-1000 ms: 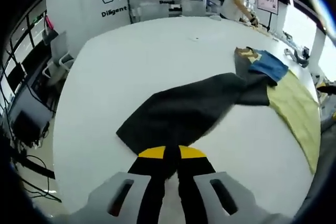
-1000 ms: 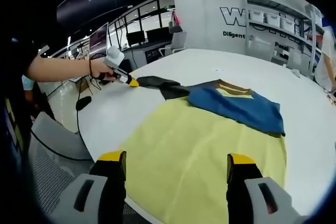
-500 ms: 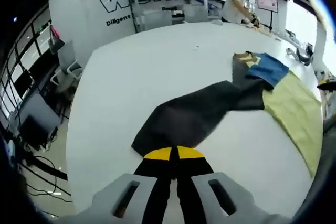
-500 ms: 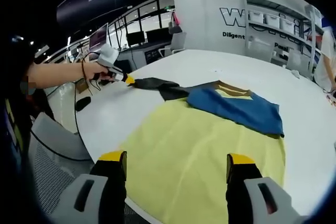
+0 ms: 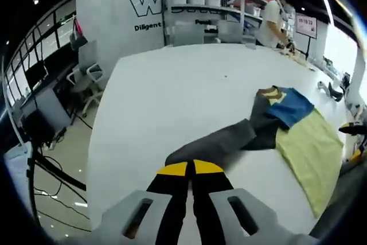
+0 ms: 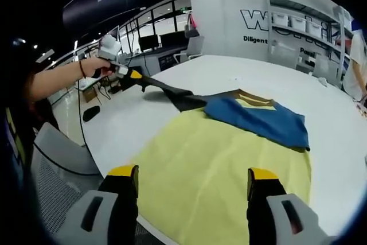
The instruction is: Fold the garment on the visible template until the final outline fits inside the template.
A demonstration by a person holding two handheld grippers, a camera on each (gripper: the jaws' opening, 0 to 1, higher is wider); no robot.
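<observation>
garment (image 6: 252,116): we see blue body, tan collar, lying on the far part of the template; its dark sleeve (image 5: 218,144) is stretched out left, lifted.
template (image 6: 218,176): yellow sheet, flat, near.

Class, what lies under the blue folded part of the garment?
Under the blue folded part of the garment lies the pale yellow fabric template on the white table. How far yellow extends beneath is covered.
</observation>
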